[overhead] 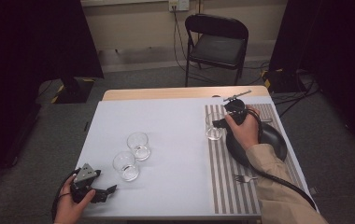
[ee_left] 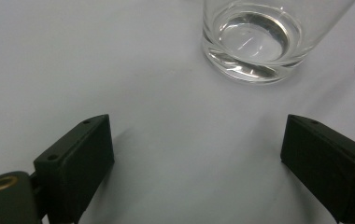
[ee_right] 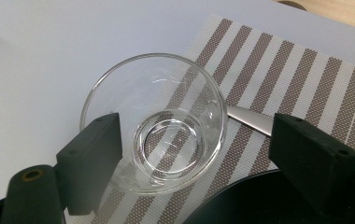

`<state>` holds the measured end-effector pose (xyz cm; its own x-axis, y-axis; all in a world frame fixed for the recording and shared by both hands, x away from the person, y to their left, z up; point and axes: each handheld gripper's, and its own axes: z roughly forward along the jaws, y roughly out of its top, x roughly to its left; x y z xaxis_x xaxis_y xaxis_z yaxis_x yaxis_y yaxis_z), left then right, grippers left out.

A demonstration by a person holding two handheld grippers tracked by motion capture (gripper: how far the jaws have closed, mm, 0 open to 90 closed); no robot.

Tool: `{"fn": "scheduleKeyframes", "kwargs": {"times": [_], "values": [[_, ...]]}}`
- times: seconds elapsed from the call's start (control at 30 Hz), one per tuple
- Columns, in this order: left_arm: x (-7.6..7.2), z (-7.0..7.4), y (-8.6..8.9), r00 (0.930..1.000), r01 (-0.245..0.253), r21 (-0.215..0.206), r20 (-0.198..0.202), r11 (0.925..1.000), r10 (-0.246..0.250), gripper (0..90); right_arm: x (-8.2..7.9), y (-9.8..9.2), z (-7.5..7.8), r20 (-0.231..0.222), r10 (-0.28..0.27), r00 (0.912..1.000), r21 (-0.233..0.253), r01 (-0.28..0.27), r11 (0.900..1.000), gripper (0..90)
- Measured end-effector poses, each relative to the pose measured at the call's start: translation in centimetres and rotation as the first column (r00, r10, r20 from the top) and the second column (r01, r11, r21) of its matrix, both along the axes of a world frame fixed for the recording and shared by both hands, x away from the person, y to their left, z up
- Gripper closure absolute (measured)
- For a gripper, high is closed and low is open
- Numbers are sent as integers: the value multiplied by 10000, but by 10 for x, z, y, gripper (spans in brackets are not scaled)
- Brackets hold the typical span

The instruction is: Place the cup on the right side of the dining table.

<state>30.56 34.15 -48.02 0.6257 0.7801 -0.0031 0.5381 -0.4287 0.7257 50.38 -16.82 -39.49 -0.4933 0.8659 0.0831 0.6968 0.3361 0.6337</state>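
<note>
- The work in hand looks like laying a place setting: the right hand-held gripper (overhead: pixel 218 122) is at a clear glass (overhead: pixel 213 126) standing on the left edge of the striped placemat (overhead: pixel 222 182), just beside the black plate (overhead: pixel 273 137).
- In the right gripper view its jaws stand wide, one by the wall of that glass (ee_right: pixel 166 126), the other well off it above the plate's rim (ee_right: pixel 241 200). I judge the glass is being set down or let go, though I cannot rule out a grasp about to start.
- A piece of cutlery (ee_right: pixel 252 120) lies behind the glass, and a fork (overhead: pixel 244 178) lies on the mat nearer the person.
- The left hand-held gripper (overhead: pixel 108 191) rests low at the bench's (overhead: pixel 166 116) near corner, jaws wide and empty, pointing at the nearer (overhead: pixel 126 165) of two more glasses; the other (overhead: pixel 138 145) stands just beyond it.
- The next move probably calls for backing the right jaws off without nudging the glass.
</note>
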Motion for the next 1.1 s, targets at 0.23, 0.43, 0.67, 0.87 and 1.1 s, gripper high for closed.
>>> {"fn": "scheduleKeyframes", "kwargs": {"times": [0.23,0.43,0.67,0.87,1.1], "values": [[0,0,0,10000,2,2,-2,10000,-2,87,-2,0,4,69,160,9998,136,-161,9998,157],[0,0,0,10000,2,-6,-2,10000,-2,87,-5,-1,5,14,188,9998,180,-189,9997,158],[0,0,0,10000,1,-3,-3,10000,-1,87,-7,0,8,28,291,9996,139,-291,9995,157],[0,0,0,10000,2,-2,-7,10000,-2,87,-9,1,11,130,431,9990,169,-433,9989,157],[0,0,0,10000,1,-6,-3,10000,-1,87,-13,3,14,76,477,9988,169,-478,9987,156]]}}
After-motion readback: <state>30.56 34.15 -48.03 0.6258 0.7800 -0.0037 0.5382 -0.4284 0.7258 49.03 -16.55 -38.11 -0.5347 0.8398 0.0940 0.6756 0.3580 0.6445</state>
